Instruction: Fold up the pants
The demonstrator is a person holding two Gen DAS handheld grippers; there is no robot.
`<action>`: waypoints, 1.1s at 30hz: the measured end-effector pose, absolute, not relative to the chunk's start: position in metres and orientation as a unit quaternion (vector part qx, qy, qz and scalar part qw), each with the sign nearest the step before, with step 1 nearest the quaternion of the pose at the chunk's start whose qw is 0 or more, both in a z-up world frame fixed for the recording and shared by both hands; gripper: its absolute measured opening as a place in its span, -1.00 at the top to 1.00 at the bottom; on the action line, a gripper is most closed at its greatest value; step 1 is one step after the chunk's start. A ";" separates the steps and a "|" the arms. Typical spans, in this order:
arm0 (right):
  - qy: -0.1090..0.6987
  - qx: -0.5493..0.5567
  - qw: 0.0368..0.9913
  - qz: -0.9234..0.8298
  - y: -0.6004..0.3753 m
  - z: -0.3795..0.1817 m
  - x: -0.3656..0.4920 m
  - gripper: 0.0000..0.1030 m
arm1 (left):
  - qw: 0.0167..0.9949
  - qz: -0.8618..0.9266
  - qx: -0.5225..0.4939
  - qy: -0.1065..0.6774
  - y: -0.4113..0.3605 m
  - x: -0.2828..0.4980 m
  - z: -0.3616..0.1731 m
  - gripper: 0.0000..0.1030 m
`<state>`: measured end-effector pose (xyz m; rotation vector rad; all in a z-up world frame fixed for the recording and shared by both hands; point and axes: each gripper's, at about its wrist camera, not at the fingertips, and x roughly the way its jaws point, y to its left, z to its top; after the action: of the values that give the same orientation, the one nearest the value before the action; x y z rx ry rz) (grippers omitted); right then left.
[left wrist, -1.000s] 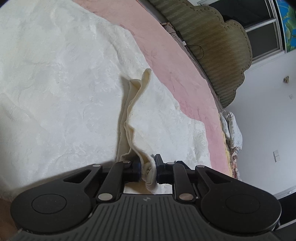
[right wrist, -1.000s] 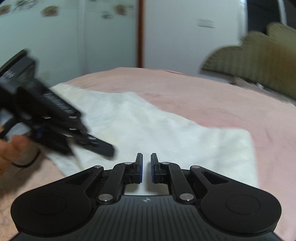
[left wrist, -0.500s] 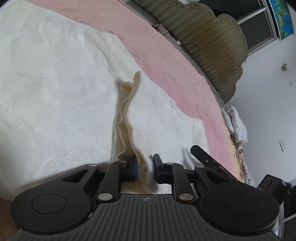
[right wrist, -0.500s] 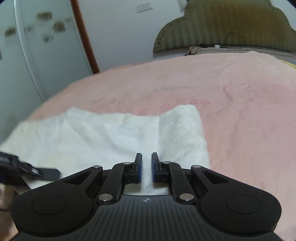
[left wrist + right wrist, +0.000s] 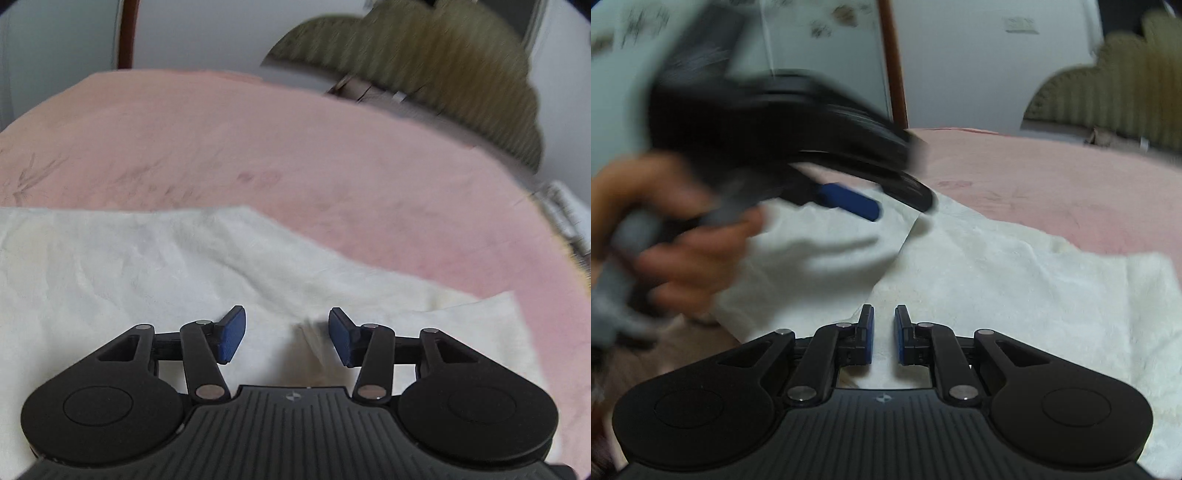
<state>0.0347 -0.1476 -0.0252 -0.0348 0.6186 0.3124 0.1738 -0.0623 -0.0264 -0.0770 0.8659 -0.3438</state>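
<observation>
The white pants (image 5: 155, 266) lie spread flat on the pink bed (image 5: 295, 147), along its near side, with a bare pink stretch between them and the olive scalloped headboard (image 5: 424, 62) at the far end.

In the left wrist view, the left tool (image 5: 286, 334) hovers just above the pants with its blue pads (image 5: 232, 338) spread wide apart, and nothing is held between them. A small raised fold of white cloth sits between the fingers, nearer the right-hand pad, though not gripped (that part of the picture is blurred, so whether it touches the pad cannot be told).

In the right wrist view, the right tool (image 5: 884, 334) is over the near edge of the pants, its pads (image 5: 868, 338) drawn close together with a narrow gap left; only the flat cloth shows through the gap, and nothing is clamped. The left tool appears here too, heavily blurred, above the pants on the side away from the headboard, carried by the person's left hand (image 5: 683, 236).
</observation>
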 end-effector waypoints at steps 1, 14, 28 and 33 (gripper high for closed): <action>0.305 -0.016 0.941 0.149 -0.148 -0.026 0.035 0.78 | 0.895 -0.162 -0.040 0.413 -0.061 0.174 -0.029 -0.06; 0.271 -0.001 0.951 0.146 -0.148 -0.021 0.035 0.77 | 0.938 -0.047 0.001 0.343 0.010 0.122 -0.011 -0.57; 0.289 0.003 0.946 0.144 -0.143 -0.038 0.041 0.77 | 0.943 0.001 0.039 0.331 0.038 0.108 -0.027 -0.80; 0.290 0.008 0.946 0.145 -0.146 -0.037 0.040 0.76 | 0.945 0.007 0.050 0.324 0.033 0.107 -0.033 -0.93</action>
<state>0.0403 -0.1456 -0.0369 0.0158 0.5899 0.2956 0.1074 0.0330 -0.0325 0.1015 0.6601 0.0145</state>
